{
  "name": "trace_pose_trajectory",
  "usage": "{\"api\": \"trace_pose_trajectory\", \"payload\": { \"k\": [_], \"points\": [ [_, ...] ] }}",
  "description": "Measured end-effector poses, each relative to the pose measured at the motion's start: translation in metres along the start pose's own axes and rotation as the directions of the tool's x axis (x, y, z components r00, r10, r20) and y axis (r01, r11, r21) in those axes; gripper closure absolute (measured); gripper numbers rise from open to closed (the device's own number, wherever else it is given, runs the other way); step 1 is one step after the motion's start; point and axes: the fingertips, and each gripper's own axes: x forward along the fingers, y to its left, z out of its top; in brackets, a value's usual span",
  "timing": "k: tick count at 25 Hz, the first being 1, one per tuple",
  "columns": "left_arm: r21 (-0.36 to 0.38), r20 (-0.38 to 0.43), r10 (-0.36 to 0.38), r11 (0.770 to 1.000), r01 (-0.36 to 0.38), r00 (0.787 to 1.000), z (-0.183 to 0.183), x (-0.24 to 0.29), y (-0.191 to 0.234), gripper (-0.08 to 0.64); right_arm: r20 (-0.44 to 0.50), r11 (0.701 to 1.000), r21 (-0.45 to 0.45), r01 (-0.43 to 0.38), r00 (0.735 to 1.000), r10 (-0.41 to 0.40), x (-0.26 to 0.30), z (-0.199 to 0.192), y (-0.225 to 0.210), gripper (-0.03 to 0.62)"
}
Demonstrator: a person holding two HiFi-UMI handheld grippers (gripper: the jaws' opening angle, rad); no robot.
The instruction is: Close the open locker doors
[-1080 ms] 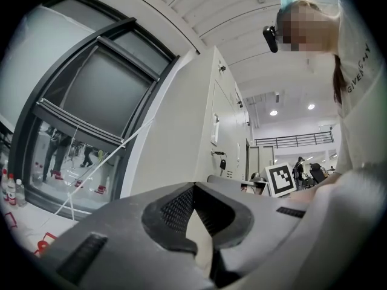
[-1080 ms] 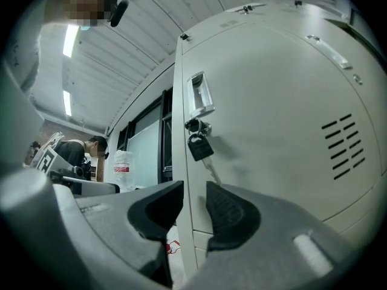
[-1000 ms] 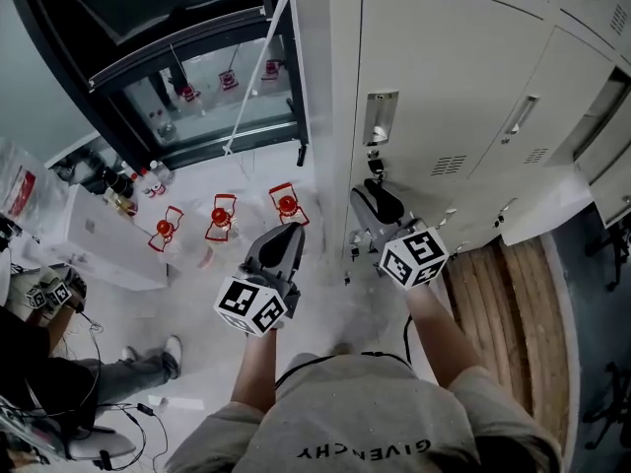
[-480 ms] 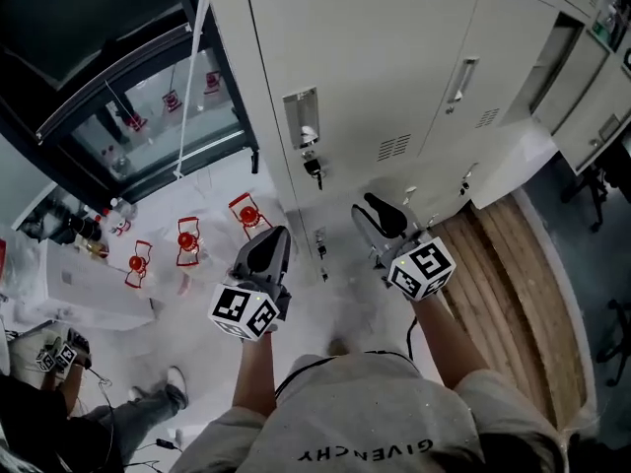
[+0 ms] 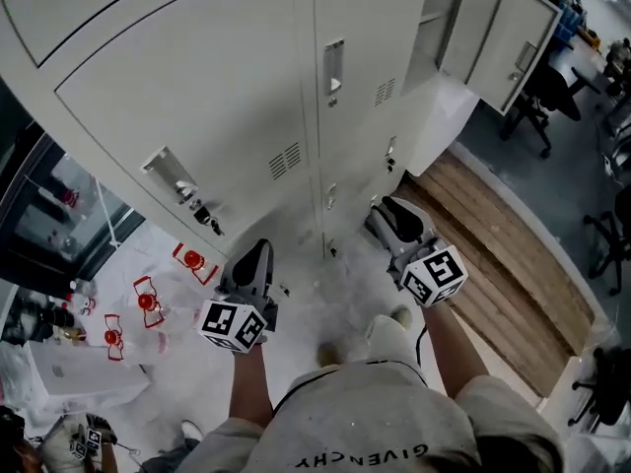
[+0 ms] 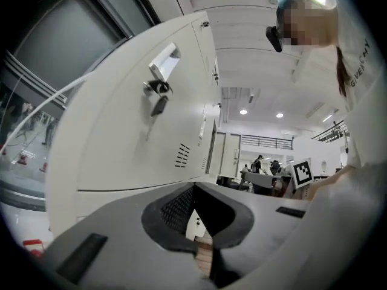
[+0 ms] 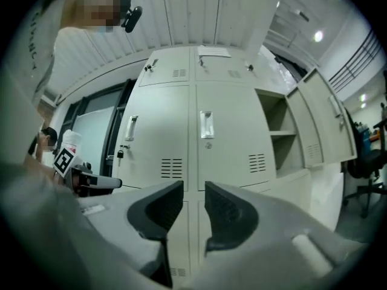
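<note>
Nearest in, the left gripper [image 5: 254, 252] had its jaws pinched together with nothing in them. The right gripper [image 5: 391, 208] had just been closing a bit, but there was a clear empty gap between its jaws. Right past them stood the closed lockers [image 5: 227, 77]. The open locker door [image 5: 515, 39] hung further off to the right, well apart from both.

Pale grey lockers [image 5: 246, 87] ahead of my dark-padded right gripper [image 5: 392, 208] — its cube [image 5: 435, 275] black-and-white checked; brown planked floor [image 5: 503, 264] to its right.
</note>
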Motion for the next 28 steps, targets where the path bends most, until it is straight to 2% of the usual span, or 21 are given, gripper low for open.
{"api": "trace_pose_trajectory", "payload": {
  "k": [5,11,20,28],
  "points": [
    [0.031,-0.024,-0.053,0.998,0.054,0.998,-0.005,0.055,-0.034,0.563,-0.005,0.989,-0.023,0.144,0.99,-0.144,-0.052,0.012,-0.083,0.487],
    [0.014,-0.016,-0.071,0.997,0.071,0.997,0.0,0.13,-0.064,0.563,0.006,0.964,-0.002,0.266,0.964,-0.266,-0.095,0.021,-0.182,0.487],
    [0.05,-0.01,-0.076,0.996,0.076,0.997,-0.003,0.266,-0.13,0.563,0.022,0.942,0.011,0.336,0.942,-0.336,-0.136,0.035,-0.333,0.486],
    [0.087,0.002,-0.061,0.994,0.061,0.998,-0.005,0.335,-0.16,0.563,0.039,0.937,0.032,0.347,0.937,-0.349,-0.149,0.039,-0.419,0.483]
  ]
}}
